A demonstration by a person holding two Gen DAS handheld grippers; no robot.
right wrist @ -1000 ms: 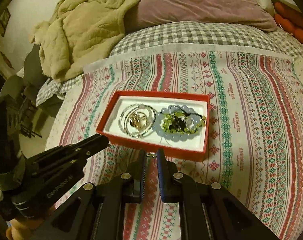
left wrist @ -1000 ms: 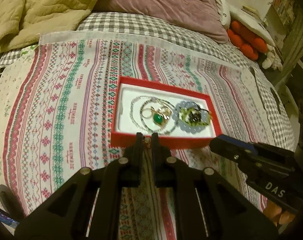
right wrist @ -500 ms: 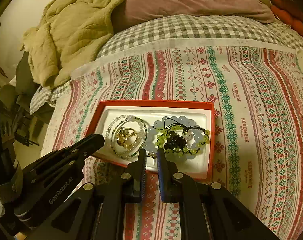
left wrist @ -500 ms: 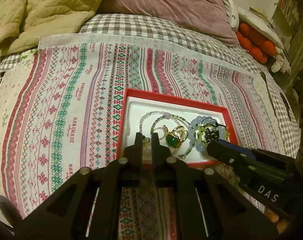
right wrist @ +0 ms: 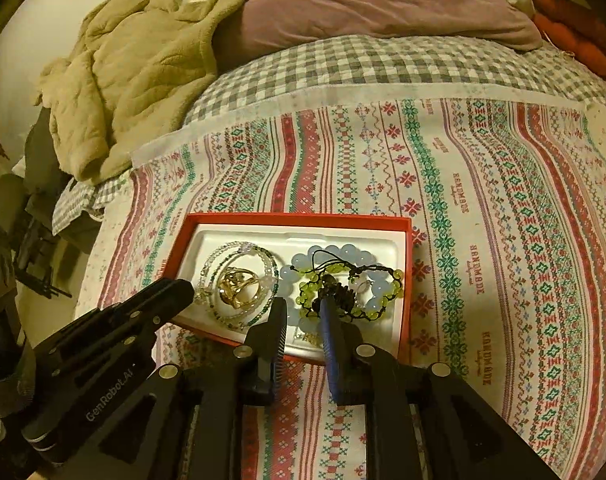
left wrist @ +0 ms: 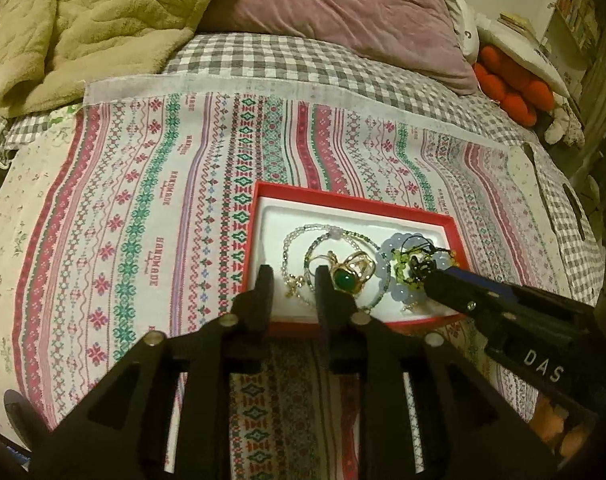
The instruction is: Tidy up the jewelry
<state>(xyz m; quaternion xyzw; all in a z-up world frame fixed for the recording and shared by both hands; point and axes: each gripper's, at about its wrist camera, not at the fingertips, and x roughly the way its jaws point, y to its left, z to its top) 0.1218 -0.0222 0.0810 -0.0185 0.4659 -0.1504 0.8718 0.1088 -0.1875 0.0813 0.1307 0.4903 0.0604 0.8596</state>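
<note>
Left wrist view: left gripper (left wrist: pixel 290 276) parted, holding nothing, poised over beaded strands (left wrist: pixel 303 248) and gold rings (left wrist: pixel 349 270) in red box (left wrist: pixel 343 199). Light, slippery; pinch a strand.

Right wrist view: right gripper (right wrist: pixel 303 312) parted, unloaded, above tangled green-bead bracelet (right wrist: pixel 343 290); limp, snag-prone, take by the cord

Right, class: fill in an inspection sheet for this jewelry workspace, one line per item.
Surface: patterned cloth over a checked bedspread.
Job's things: red box holding a green-stone ring, thin bead strands, pale blue bead bracelet, green bead bracelet.
Clutter: nothing seen.
Grippers: left gripper open; right gripper open; both over the box.
Cables: nothing seen.
Surroundings: beige blanket, mauve pillow.
</note>
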